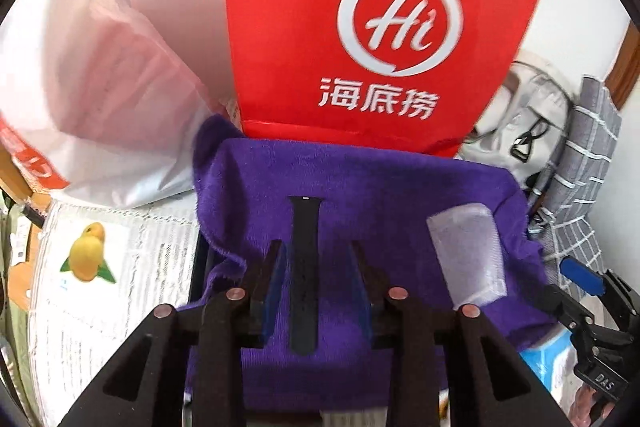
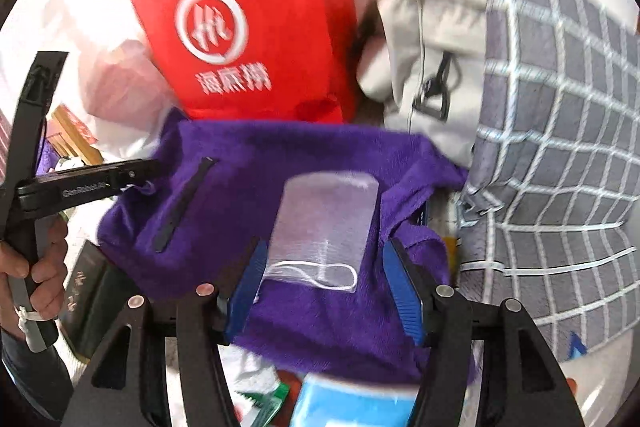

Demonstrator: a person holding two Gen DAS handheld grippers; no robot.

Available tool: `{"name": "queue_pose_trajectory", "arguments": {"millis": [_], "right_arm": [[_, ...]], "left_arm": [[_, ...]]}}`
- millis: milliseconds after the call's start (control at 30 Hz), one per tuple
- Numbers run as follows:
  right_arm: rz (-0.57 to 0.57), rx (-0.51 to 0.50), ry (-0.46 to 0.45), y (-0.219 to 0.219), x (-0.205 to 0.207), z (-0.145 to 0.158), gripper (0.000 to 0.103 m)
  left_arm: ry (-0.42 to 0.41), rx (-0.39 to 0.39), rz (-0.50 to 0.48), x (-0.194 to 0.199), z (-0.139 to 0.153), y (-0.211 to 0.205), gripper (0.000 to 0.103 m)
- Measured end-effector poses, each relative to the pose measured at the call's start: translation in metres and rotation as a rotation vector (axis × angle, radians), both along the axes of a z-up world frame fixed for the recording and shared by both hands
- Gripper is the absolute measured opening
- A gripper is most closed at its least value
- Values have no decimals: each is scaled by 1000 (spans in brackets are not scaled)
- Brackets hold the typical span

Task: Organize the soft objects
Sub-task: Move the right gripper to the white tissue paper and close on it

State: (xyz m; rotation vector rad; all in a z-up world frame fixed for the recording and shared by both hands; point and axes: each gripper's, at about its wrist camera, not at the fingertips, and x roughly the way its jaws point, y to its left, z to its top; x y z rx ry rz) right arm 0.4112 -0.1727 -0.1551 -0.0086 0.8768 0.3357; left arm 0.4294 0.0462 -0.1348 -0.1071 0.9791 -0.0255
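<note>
A purple towel [image 1: 360, 187] lies spread over a box-like support, in front of a red paper bag [image 1: 360, 19]. On the towel rest a black watch strap [image 1: 304, 227] and a clear soft phone case [image 1: 468, 251]. My left gripper [image 1: 318, 267] hovers over the strap, its blue pads on either side and apart from it. In the right wrist view my right gripper [image 2: 326, 267] straddles the near end of the phone case [image 2: 324, 223] without pressing on it. The strap [image 2: 184, 203] lies further left on the towel [image 2: 248, 171], close to the left gripper's tip [image 2: 136, 173], which a hand [image 2: 44, 267] holds.
A white plastic bag [image 1: 120, 87] sits left of the red bag. A grey backpack [image 2: 432, 67] and a grey checked cloth [image 2: 560, 147] fill the right. A printed sheet with a yellow fruit picture [image 1: 88, 251] lies at the left. A blue packet [image 2: 352, 403] pokes out below the towel.
</note>
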Motion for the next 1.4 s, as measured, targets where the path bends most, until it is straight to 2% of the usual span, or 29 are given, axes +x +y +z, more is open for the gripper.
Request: {"name": "queue_pose_trajectory", "arguments": {"millis": [67, 167, 267, 400, 533, 633, 800, 867, 967, 1133, 1400], "right_arm": [[0, 18, -25, -2, -16, 8, 60], [17, 41, -5, 4, -42, 12, 60], [37, 28, 12, 18, -66, 8, 59], [89, 16, 58, 40, -97, -8, 44], [100, 15, 97, 53, -109, -23, 43], [81, -35, 109, 62, -109, -34, 43], [87, -89, 119, 74, -109, -49, 43], [67, -104, 102, 75, -106, -52, 21], [86, -69, 93, 72, -107, -45, 21], [76, -30, 32, 60, -123, -19, 21], [91, 39, -15, 47, -169, 13, 22]], "left_arm": [[-11, 14, -7, -16, 10, -3, 41], [-39, 42, -6, -41, 19, -2, 43], [-31, 24, -7, -62, 21, 4, 44], [-17, 41, -9, -87, 19, 11, 44], [-16, 47, -14, -111, 18, 18, 45], [-29, 50, -26, -127, 19, 21, 49], [-34, 76, -17, -144, 19, 29, 50], [-37, 46, -19, -151, 19, 35, 50], [-33, 11, -15, -157, 18, 42, 50], [-20, 3, -4, -169, 17, 47, 50], [23, -23, -33, -206, 5, 42, 50]]}}
